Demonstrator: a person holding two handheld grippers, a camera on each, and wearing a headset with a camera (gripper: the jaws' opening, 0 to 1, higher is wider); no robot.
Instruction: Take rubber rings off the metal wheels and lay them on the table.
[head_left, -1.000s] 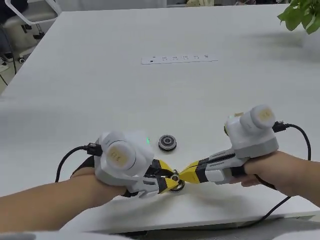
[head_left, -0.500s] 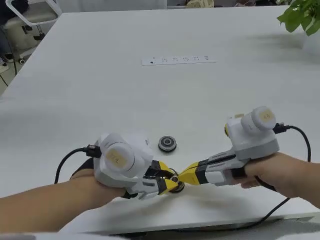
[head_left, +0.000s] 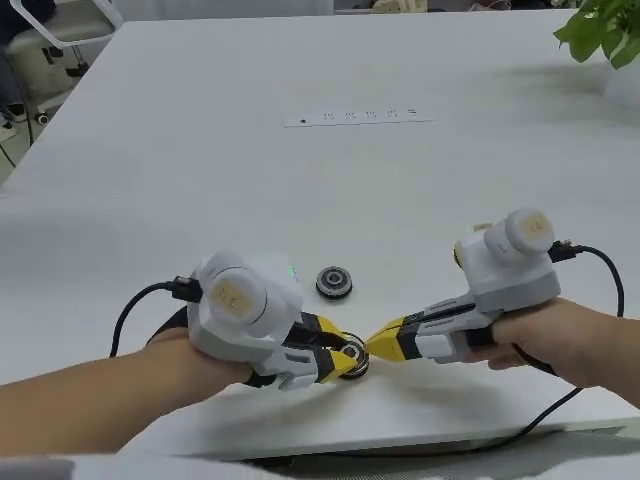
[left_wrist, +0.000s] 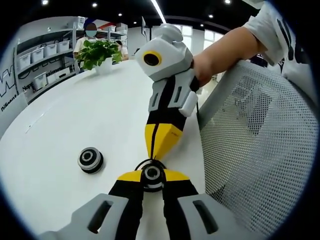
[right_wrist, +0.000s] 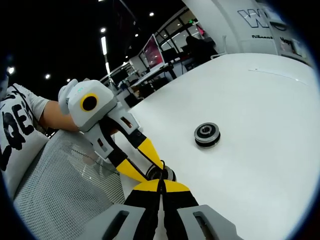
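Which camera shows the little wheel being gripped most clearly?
The left gripper view: the held wheel faces the camera, centred between the jaws. In the right gripper view yellow jaws half hide it; the head view shows it small.

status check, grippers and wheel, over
Left gripper shut on wheel. Right gripper shut, fingers at its rubber ring, ring not yet off. Second wheel on table, clear of both.

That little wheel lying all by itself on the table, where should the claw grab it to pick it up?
By its outer rim, from straight above. The lone wheel lies flat on the table with its round face up, so jaws coming down can close on opposite sides of the black rim. Nothing close beside it seems to be in the way.
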